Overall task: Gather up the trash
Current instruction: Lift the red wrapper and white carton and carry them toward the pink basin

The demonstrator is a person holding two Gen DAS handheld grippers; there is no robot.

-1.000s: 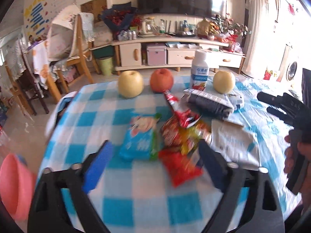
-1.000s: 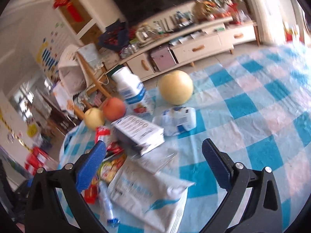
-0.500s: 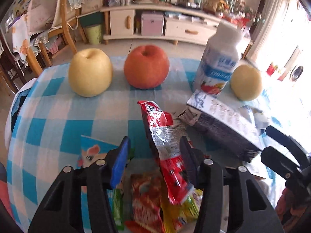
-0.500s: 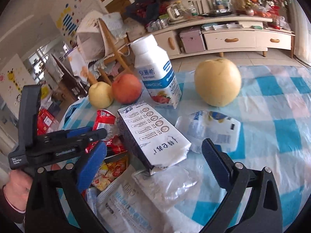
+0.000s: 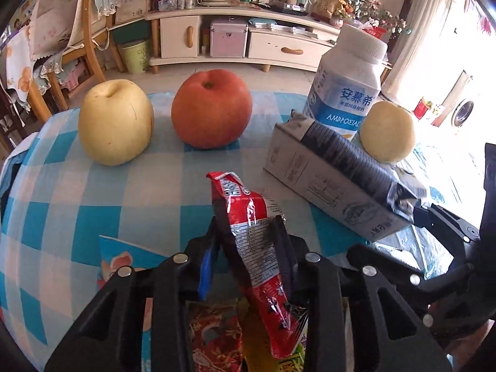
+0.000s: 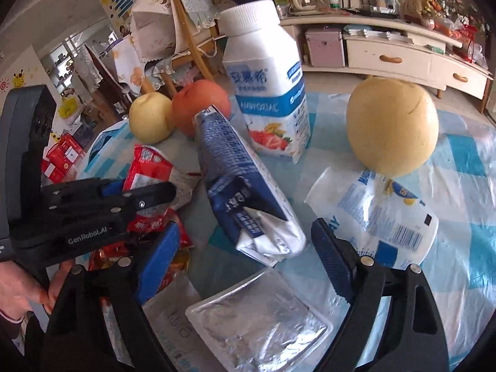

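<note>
since a second ago the left gripper (image 5: pixel 248 241) has dropped in low over the checked tablecloth (image 5: pixel 55 217), and its jaws, wide then, are closing around the red snack wrapper (image 5: pixel 248 235), a glossy crinkled strip standing up at lower centre of the left view; whether the pads already press it i cannot tell. the right gripper (image 6: pixel 245 248) has come nearer too, its jaws narrowing either side of the crushed blue-and-white milk carton (image 6: pixel 245 195) at centre frame, pads clear of it. a flattened foil pouch (image 6: pixel 260 331) lies below it, a clear printed bag (image 6: pixel 381 217) to the right. behind stand a capped white yogurt bottle (image 6: pixel 266 93), smooth yellow pears (image 6: pixel 392 127) and a red apple (image 5: pixel 210 108).
</note>
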